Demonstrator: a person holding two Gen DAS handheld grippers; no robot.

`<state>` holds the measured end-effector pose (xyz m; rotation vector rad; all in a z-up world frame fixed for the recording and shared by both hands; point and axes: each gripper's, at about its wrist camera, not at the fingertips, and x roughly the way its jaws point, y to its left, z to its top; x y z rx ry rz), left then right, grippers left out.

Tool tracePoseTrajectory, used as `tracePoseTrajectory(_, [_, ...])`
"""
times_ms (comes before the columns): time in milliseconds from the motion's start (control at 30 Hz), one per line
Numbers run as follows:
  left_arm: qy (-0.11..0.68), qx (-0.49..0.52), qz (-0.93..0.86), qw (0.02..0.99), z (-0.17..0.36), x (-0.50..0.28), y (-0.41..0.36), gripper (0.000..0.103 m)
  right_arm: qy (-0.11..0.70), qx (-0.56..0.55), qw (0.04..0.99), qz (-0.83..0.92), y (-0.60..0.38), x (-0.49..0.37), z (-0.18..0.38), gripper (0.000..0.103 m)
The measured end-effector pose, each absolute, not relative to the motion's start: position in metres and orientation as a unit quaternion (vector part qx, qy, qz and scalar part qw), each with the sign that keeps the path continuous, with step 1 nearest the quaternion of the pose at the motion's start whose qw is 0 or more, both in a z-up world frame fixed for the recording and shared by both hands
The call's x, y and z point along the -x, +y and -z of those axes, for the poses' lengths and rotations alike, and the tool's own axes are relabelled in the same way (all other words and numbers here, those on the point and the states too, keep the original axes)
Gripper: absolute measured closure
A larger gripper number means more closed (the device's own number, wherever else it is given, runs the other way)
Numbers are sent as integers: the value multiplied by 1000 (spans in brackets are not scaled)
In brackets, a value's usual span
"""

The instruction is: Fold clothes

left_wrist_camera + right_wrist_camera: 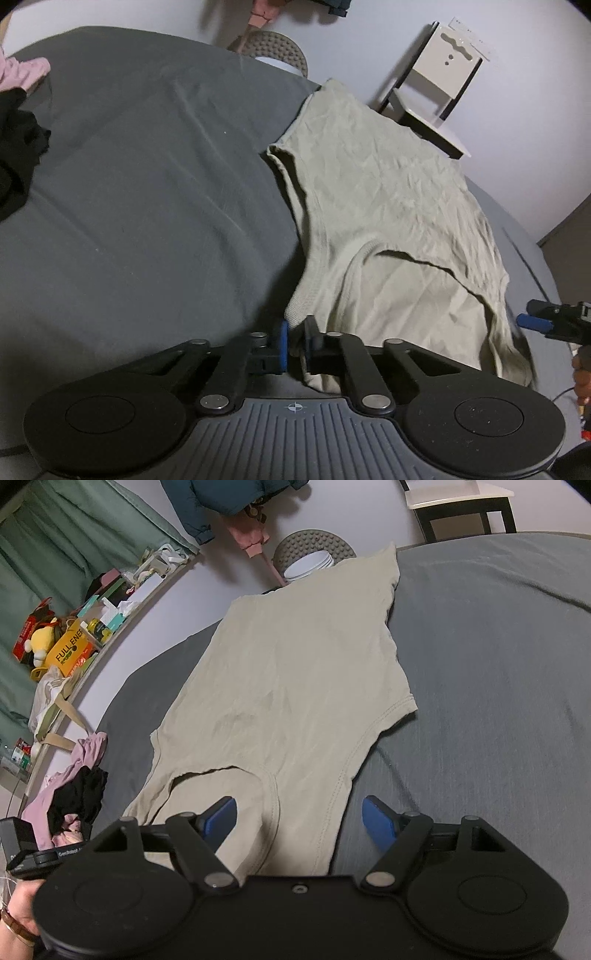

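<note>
My left gripper (pixel 295 341) pinches the shirt's (pixel 388 206) shoulder edge, low centre in its view. My right gripper (pixel 299 821) is spread wide, one pad on the shirt (pixel 295 672) near the collar (pixel 236 775), the other on bare sheet (pixel 498 664). Open sheet fills the right of that view. The shirt lies flat, long axis running toward the upper frame, hem farthest. A clothes pile (pixel 77 797) sits lower left.

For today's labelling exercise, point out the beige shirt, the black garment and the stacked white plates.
beige shirt (pixel 295 672): right wrist view, mid-body.
black garment (pixel 79 799): right wrist view, crumpled middle.
white plates (pixel 308 566): right wrist view, top plate.
</note>
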<state>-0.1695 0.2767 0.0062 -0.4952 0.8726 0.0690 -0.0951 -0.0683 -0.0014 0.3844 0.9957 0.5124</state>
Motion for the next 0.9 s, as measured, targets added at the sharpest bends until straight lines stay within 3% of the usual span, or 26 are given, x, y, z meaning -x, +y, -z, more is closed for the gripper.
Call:
tracePoseTrajectory(200, [424, 145, -53, 892, -25, 175, 266, 96, 470, -182, 829, -242, -67, 96, 2, 28])
tracePoseTrajectory(300, [431, 155, -50, 888, -19, 171, 268, 95, 470, -174, 830, -246, -64, 98, 1, 28])
tracePoseTrajectory(367, [432, 157, -56, 886, -18, 171, 269, 88, 463, -154, 838, -244, -60, 101, -3, 28])
tracePoseTrajectory(533, [427, 142, -93, 888, -21, 186, 273, 45, 422, -82, 850, -304, -35, 119, -18, 31])
tracePoseTrajectory(667, [390, 131, -83, 908, -36, 200, 279, 44, 401, -34, 846, -351, -5, 134, -20, 39])
tracePoseTrajectory(733, [368, 147, -50, 917, -46, 205, 285, 44, 391, -13, 844, -367, 10, 141, -20, 48])
tracePoseTrajectory(900, [348, 210, 31, 913, -60, 200, 306, 44, 373, 24, 835, -405, 52, 160, -21, 55])
